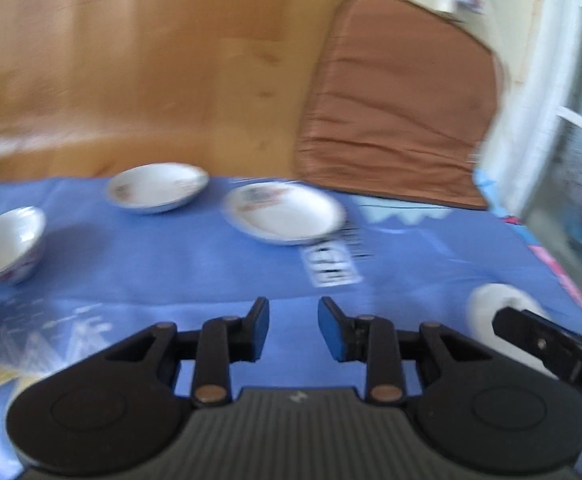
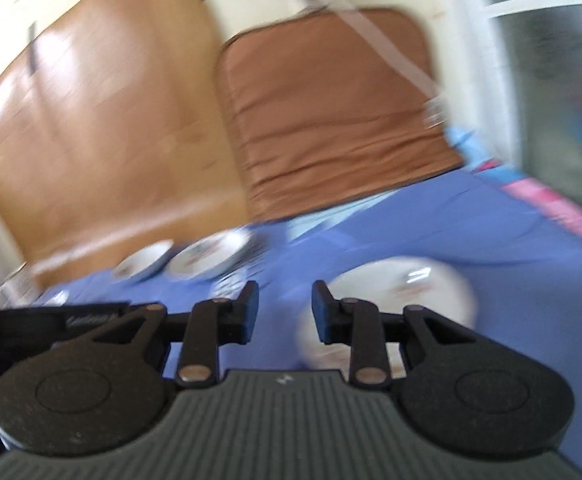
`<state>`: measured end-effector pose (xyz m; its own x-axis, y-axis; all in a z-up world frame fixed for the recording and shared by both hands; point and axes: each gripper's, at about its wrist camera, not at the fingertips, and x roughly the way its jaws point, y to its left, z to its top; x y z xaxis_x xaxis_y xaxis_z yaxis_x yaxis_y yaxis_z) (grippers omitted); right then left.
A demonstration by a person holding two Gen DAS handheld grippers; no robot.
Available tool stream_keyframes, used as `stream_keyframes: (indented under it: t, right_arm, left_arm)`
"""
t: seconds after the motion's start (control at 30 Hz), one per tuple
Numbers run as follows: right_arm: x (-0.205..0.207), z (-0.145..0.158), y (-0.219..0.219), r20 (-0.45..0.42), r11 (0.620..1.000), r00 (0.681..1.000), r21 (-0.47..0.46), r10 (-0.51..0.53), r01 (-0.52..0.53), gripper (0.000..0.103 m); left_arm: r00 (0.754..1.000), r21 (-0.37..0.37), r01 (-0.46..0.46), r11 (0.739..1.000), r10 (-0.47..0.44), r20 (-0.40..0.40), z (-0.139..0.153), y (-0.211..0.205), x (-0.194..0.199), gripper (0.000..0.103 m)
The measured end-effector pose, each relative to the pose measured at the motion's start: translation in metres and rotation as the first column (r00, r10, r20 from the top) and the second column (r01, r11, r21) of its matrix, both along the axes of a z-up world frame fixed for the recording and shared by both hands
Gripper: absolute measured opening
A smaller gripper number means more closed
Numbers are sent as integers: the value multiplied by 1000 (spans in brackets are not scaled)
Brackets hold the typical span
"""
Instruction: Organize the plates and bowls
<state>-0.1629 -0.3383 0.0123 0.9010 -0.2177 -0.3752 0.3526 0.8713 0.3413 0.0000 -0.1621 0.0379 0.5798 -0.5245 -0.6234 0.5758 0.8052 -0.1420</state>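
On the blue cloth (image 1: 211, 264): two shallow plates (image 1: 157, 187) (image 1: 287, 218) side by side at the far edge, bowl (image 1: 7, 242) off left, another white dish (image 2: 403, 296) near right. Left gripper (image 1: 293, 330) parted narrowly, holding nothing. Right gripper (image 2: 285, 312) same deal, empty (pretty blurry though). Brown cushion (image 1: 399, 112) behind.
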Motion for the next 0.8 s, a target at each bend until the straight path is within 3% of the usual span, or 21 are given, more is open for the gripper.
stream_keyframes:
  t: [0.2,0.43,0.6,0.8]
  right_arm:
    - [46,-3,35,-47,993,995,-78,90,-93,33]
    - [92,-6,46,-44,989,997,-131,57,-62,33]
    - [97,-26,51,-104,992,993,-110,46,-58,33]
    - [97,-24,56,-76,989,995,-126,67,-76,38]
  left_arm:
    - [995,28,-104,994,104,2,-14,36,33,28]
    - [988,42,-147,988,144,58,-24,42,58,28]
    - [987,52,-153,987,150,62,-36,42,58,35]
    - [988,35,-139,990,136,73,-33,42,57,36]
